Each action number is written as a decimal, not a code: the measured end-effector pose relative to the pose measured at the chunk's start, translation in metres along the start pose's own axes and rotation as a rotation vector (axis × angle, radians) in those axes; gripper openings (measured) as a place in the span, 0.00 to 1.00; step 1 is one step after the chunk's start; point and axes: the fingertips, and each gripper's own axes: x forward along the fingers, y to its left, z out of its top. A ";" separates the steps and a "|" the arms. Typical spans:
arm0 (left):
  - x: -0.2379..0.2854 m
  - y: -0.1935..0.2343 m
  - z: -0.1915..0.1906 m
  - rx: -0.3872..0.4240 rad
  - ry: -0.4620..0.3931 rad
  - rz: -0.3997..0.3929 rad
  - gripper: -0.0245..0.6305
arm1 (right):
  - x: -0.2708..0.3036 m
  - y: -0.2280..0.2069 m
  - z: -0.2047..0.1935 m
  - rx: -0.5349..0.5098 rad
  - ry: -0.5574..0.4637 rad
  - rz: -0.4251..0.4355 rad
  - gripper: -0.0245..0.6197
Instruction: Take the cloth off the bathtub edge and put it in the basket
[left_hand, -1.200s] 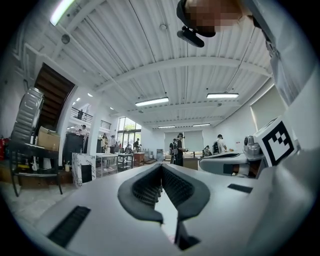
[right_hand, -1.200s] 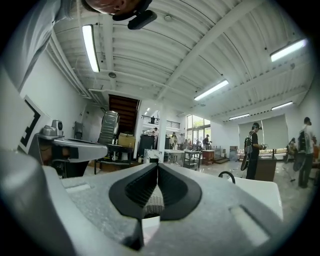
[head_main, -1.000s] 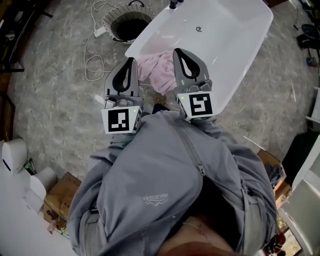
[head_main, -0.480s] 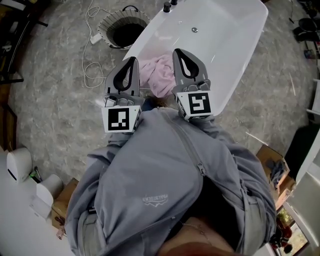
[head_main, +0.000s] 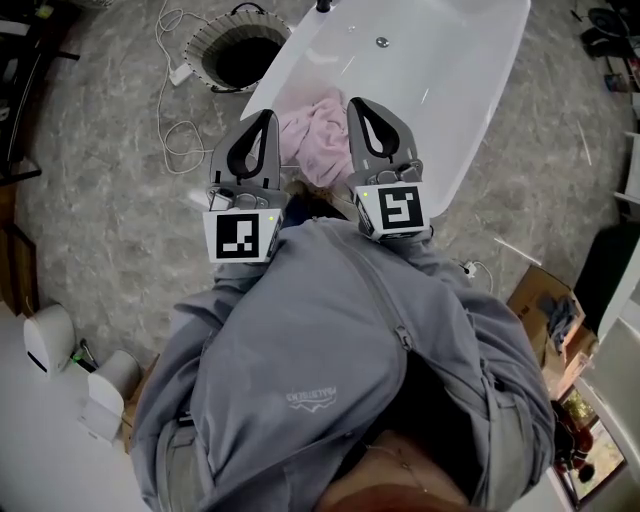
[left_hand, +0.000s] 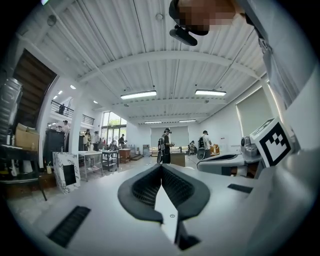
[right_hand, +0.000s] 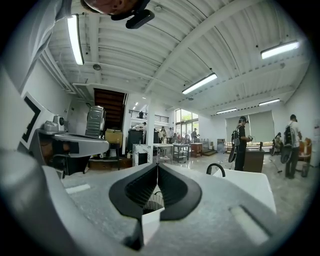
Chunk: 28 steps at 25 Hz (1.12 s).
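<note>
A crumpled pink cloth (head_main: 312, 135) lies over the near edge of the white bathtub (head_main: 440, 70). A round wire basket (head_main: 236, 52) with a dark inside stands on the floor left of the tub's far end. My left gripper (head_main: 266, 118) and right gripper (head_main: 357, 104) are held up side by side in front of the grey jacket, above the cloth in the head view and not touching it. Both are shut with nothing between the pads. The left gripper view looks level into a hall past shut jaws (left_hand: 161, 166). The right gripper view shows shut jaws (right_hand: 157, 165), the tub rim (right_hand: 247, 187) and its black tap (right_hand: 216, 168).
A white cable (head_main: 168, 115) and adapter (head_main: 181, 73) trail on the grey floor beside the basket. White appliances (head_main: 50, 338) stand at the lower left, and a cardboard box (head_main: 545, 300) sits at the right. Tables, shelves and several people fill the hall (left_hand: 165, 145) in the distance.
The head view has drifted: tub and basket sit slightly higher and further left in the frame. Both grippers keep the same raised, shut pose, and the cloth has not moved.
</note>
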 end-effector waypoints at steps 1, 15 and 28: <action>0.001 0.000 -0.003 -0.002 0.004 -0.007 0.05 | 0.001 0.001 -0.001 0.013 0.003 -0.001 0.05; 0.030 -0.003 -0.081 0.024 0.110 -0.131 0.05 | 0.004 -0.015 -0.089 -0.012 0.125 -0.022 0.05; 0.043 -0.014 -0.174 0.044 0.170 -0.232 0.05 | 0.011 -0.018 -0.179 -0.073 0.224 0.052 0.05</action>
